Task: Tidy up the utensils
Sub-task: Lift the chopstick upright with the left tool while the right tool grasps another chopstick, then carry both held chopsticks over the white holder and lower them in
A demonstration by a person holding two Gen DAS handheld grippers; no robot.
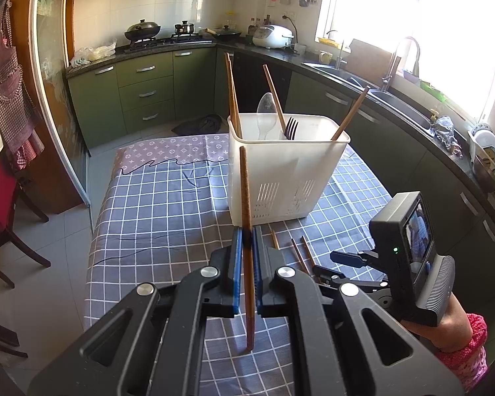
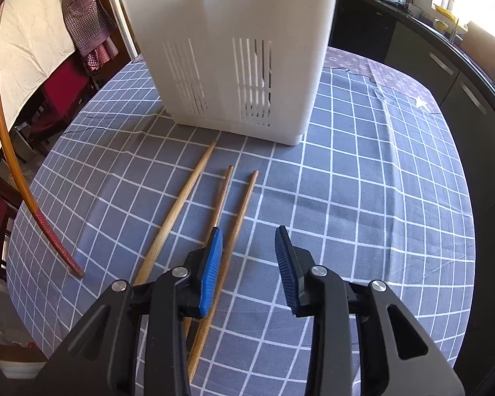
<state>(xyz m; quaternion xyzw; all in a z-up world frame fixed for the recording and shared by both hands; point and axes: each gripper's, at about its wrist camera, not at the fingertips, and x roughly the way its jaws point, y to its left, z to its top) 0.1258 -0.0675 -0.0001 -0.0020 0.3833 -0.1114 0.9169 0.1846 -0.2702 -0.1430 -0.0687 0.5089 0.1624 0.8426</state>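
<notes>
Left wrist view
Left gripper (image 1: 246,241): pressed together on one chopstick (image 1: 246,231), held upright just in front of the caddy (image 1: 280,178)
Caddy: white, on the checked cloth (image 1: 155,204), far side of the table centre; already holds several chopsticks, a clear spoon (image 1: 265,115) and a dark fork (image 1: 291,127)
Right gripper: seen only from behind at the near right, so its jaws cannot be read here
Loose sticks (image 1: 302,250): ends of some show on the cloth, near right of the caddy

Right wrist view
Right gripper (image 2: 249,257): jaws spread, nothing pinched; they hang over the cloth just right of the loose chopsticks
Three chopsticks (image 2: 221,204): lie side by side on the cloth, near side of the caddy; the rightmost seems to pass under the left pad

Progress
Done: roughly half the utensils are stowed
Left: the held chopstick to drop in, then the three on the cloth
</notes>
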